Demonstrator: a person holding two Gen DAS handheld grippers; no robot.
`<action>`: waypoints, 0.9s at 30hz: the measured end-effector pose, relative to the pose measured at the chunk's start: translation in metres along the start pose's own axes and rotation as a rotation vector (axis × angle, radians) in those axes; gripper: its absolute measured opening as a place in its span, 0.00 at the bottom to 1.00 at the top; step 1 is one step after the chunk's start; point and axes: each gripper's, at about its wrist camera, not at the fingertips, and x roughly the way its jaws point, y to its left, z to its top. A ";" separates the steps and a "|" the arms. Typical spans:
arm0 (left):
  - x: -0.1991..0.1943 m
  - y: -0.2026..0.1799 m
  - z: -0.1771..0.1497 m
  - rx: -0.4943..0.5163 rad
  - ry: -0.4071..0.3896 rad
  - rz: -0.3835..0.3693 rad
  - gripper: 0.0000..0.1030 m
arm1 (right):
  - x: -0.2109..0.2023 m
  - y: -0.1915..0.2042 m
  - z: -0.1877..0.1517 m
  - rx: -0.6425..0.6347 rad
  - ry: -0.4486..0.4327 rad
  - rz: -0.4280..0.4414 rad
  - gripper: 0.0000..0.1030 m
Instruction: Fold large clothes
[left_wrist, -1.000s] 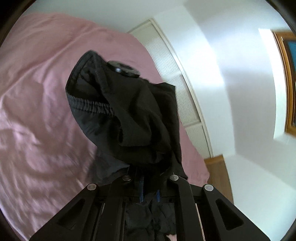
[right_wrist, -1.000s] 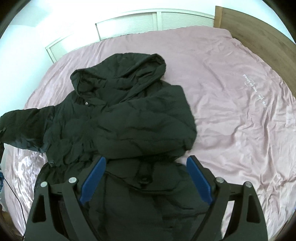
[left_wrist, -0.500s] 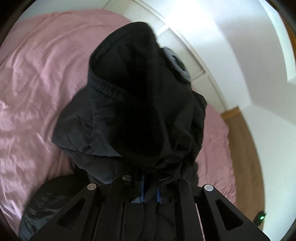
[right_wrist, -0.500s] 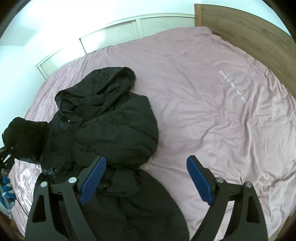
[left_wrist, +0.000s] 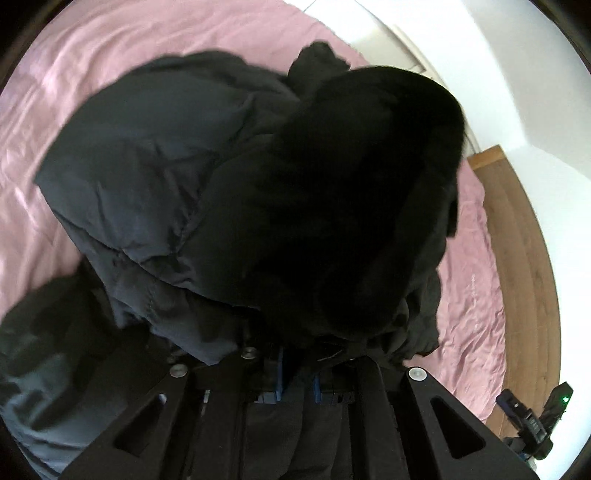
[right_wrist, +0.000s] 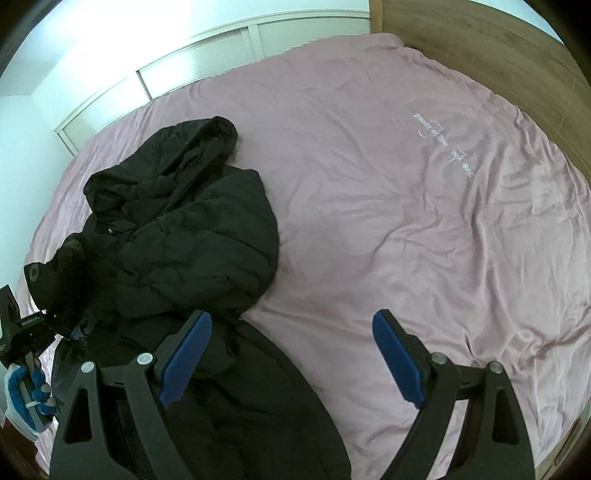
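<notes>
Black padded fabric fills nearly all of my left view now: the sleeve (left_wrist: 362, 199) I am carrying in the left gripper (left_wrist: 295, 376) has swung in from out over the bare sheet and hangs above the jacket (right_wrist: 192, 236) body, where a second ago I saw it held high with only pink behind it. The left fingers (left_wrist: 279, 373) are drawn close together with the cuff cloth pinched between them. In the right view the same sleeve end sits at the jacket's left edge, close against the chest, instead of stretched away from it. My right gripper (right_wrist: 291, 350) has slid off the jacket toward the open side of the bed (right_wrist: 406, 229); its blue fingers (right_wrist: 184, 350) stand wide apart and hold nothing, one over the jacket's hem, the other over pink sheet. The jacket itself lies on the bed, hood toward the white louvred doors (right_wrist: 221, 59). I judge the left sleeve fold almost laid; next comes lowering and releasing it flat across the chest.
</notes>
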 end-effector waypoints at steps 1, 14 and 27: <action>0.002 0.001 -0.001 -0.004 0.007 0.004 0.09 | 0.002 -0.001 -0.001 0.002 0.004 -0.002 0.87; 0.015 0.000 -0.002 0.035 0.073 -0.040 0.53 | 0.024 0.024 0.000 -0.026 0.029 0.022 0.87; -0.010 -0.012 -0.014 0.145 0.085 -0.055 0.57 | 0.033 0.067 0.004 -0.084 0.029 0.062 0.87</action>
